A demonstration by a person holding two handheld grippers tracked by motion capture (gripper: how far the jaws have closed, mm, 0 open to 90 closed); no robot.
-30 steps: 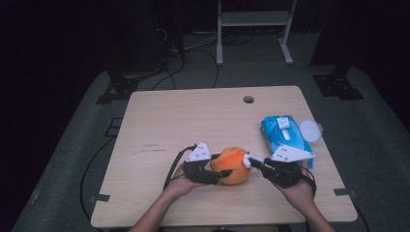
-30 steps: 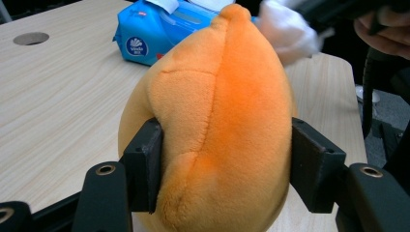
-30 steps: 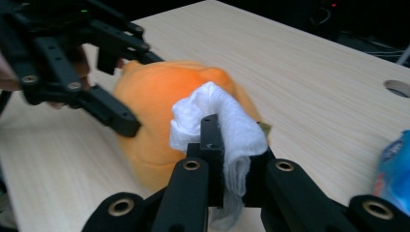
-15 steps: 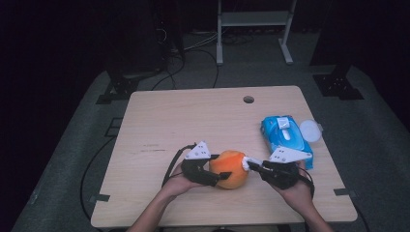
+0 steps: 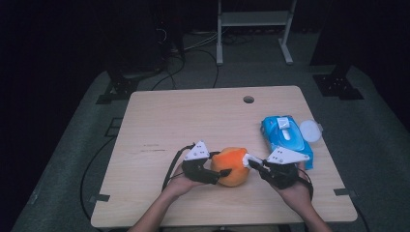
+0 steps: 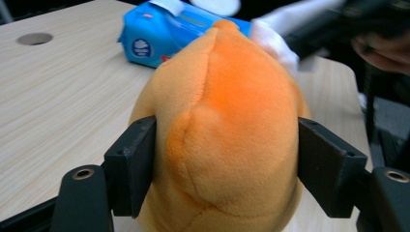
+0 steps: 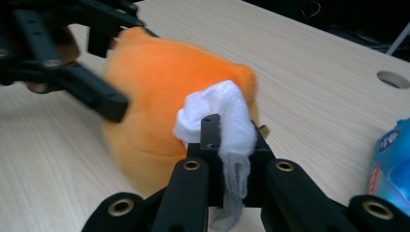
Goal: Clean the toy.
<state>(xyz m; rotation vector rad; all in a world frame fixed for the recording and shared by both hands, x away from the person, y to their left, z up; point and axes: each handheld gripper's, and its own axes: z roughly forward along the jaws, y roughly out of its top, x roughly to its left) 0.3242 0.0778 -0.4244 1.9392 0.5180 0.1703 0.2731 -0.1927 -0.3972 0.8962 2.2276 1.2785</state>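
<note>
**Orange plush wiped near the table's front edge**

The plush [image 5: 231, 166] sat on the table [image 5: 193, 121] close to its front edge, about midway along it, between the two grippers. It was a rounded orange soft toy with stitched seams, resting on the wood.

The left gripper [image 6: 227, 166] had its two black jaws on either side of the plush, both pads against the fabric; the jaws had just been closing in on it. In the high view this gripper [image 5: 212, 173] came at the plush from the table's left side.

The right gripper [image 7: 227, 145] was pinched tight on a white wipe [image 7: 220, 113], whose bunched end touched the upper side of the plush while a loose tail hung down between the jaws. In the high view that gripper [image 5: 254, 163] reached in from the right, with the wipe [image 5: 247, 159] against the plush.

Toward the right edge lay a blue wipe pack [image 5: 286, 139], flat on the table, just behind the right gripper. A round white lid [image 5: 310, 130] lay just beside the pack at the right edge. A small round hole [image 5: 248, 99] sat near the far edge.
</note>
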